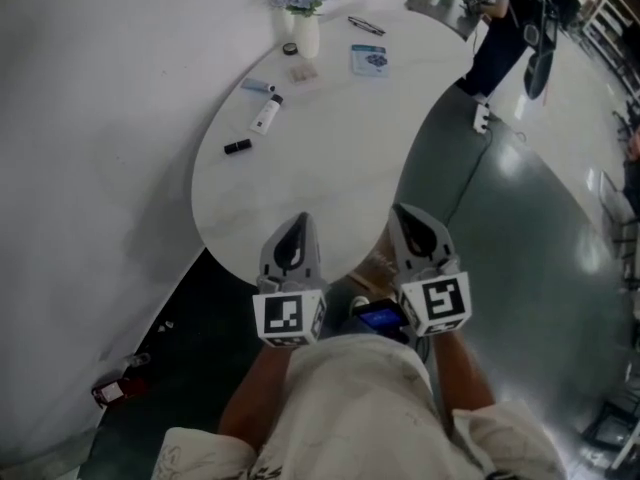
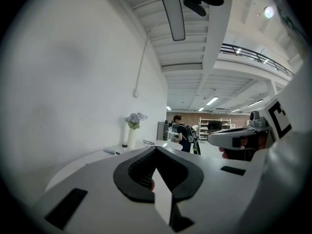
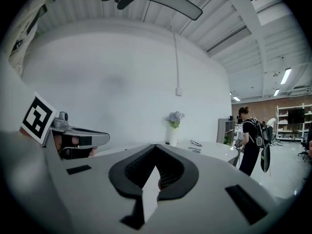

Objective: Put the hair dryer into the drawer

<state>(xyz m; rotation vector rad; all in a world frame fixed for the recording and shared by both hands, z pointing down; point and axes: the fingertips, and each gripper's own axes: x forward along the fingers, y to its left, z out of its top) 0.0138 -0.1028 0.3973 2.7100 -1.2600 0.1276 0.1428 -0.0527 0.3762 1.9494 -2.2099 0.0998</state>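
Note:
No hair dryer shows in any view. In the head view both grippers hover side by side over the near edge of the white table (image 1: 320, 168). My left gripper (image 1: 300, 224) is shut, its jaws meeting at the tip with nothing between them (image 2: 156, 149). The right gripper (image 1: 402, 218) is also shut and empty (image 3: 156, 146). Both point about level towards the far wall. A tan patch (image 1: 376, 268) shows below the table edge between them; I cannot tell whether it is the drawer.
On the far part of the table are a white vase of pale flowers (image 1: 305, 18), glasses (image 1: 366, 25), a blue packet (image 1: 369, 60), a white tube (image 1: 266, 114) and a small black item (image 1: 237, 147). A person (image 1: 505, 28) stands past the table's far right end.

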